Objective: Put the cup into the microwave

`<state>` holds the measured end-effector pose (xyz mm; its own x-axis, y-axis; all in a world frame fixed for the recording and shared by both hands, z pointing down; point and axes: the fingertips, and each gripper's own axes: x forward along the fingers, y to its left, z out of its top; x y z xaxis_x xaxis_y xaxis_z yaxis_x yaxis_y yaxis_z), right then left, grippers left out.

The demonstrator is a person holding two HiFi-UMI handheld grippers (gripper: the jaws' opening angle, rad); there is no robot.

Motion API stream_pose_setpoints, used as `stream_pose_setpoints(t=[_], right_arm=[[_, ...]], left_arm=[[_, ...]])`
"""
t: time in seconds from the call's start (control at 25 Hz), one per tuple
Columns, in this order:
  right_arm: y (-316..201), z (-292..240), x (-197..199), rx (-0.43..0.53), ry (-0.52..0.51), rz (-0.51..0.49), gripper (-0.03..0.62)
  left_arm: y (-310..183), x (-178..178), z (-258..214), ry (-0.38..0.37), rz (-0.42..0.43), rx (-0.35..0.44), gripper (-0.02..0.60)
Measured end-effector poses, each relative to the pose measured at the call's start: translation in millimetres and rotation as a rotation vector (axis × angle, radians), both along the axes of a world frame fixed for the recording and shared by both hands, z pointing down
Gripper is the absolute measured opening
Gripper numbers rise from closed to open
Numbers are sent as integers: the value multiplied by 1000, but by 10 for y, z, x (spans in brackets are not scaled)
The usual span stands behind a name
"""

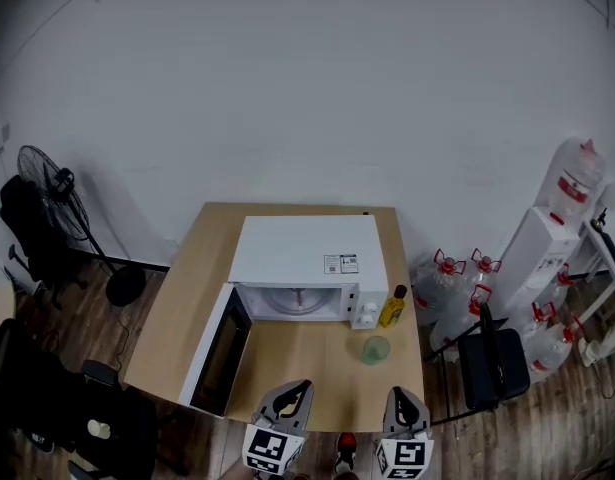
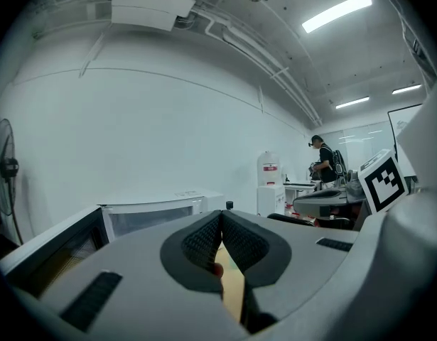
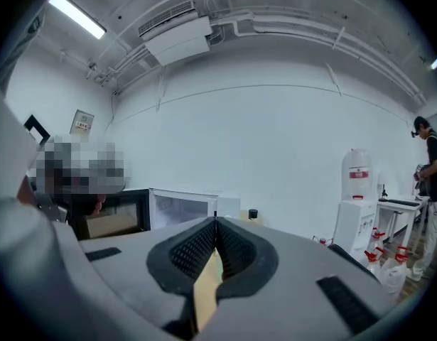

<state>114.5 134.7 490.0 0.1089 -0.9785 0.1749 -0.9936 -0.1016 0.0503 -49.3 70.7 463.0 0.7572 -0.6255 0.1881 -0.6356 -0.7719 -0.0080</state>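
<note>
A pale green see-through cup (image 1: 375,349) stands on the wooden table (image 1: 187,298), in front of the right end of the white microwave (image 1: 302,253). The microwave's door (image 1: 219,353) hangs open to the left and the cavity shows a glass turntable. Both grippers are at the table's near edge. My left gripper (image 1: 298,386) sits before the open cavity and my right gripper (image 1: 403,394) is just short of the cup. In the left gripper view the jaws (image 2: 222,215) meet at the tips with nothing between them. The right gripper's jaws (image 3: 215,220) are likewise closed and empty.
A yellow bottle (image 1: 393,308) with a black cap stands next to the microwave's knobs, behind the cup. On the floor, a black fan (image 1: 47,183) is left of the table; water jugs (image 1: 452,273), a water dispenser (image 1: 547,238) and a black chair (image 1: 492,363) are right. A person (image 2: 325,162) stands far off.
</note>
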Motion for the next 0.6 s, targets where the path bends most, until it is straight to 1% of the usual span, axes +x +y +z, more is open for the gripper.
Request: stream_pose_setpoints(t=[0.28,0.6], right_arm=[[-621,249,374,-63,-24,-78,17],[-1071,713,537,-144,-68,-170,18]], left_arm=[[-459,351,253,-27,-75,-59,23],[-758,541,645,-73,-145,-133,23]])
